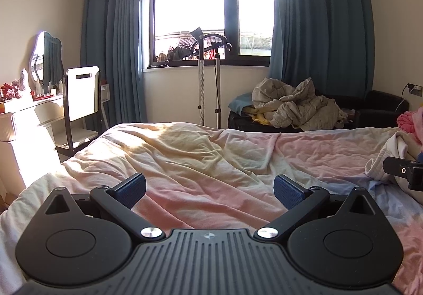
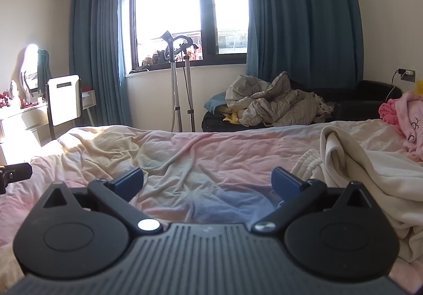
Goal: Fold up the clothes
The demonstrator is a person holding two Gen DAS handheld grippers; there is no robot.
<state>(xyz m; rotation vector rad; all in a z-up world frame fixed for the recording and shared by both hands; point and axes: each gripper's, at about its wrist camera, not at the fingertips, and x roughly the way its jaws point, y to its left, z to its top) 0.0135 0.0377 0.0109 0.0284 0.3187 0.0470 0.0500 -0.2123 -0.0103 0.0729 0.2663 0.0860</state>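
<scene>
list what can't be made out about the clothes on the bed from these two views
- Cream garment: right wrist view, cut off by the right edge; its type and full shape stay unclear.
- Same garment in the left wrist view: only a sliver shows, partly behind the right gripper.
- Pink garment: cut off at the right edge.
- Left gripper: only its tip shows in the right wrist view.

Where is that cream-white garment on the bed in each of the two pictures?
Left wrist view: garment at the far right edge, beside the right gripper's tip.
Right wrist view: garment fills the right side, near the right finger.
Shared landmark: the window.
</scene>
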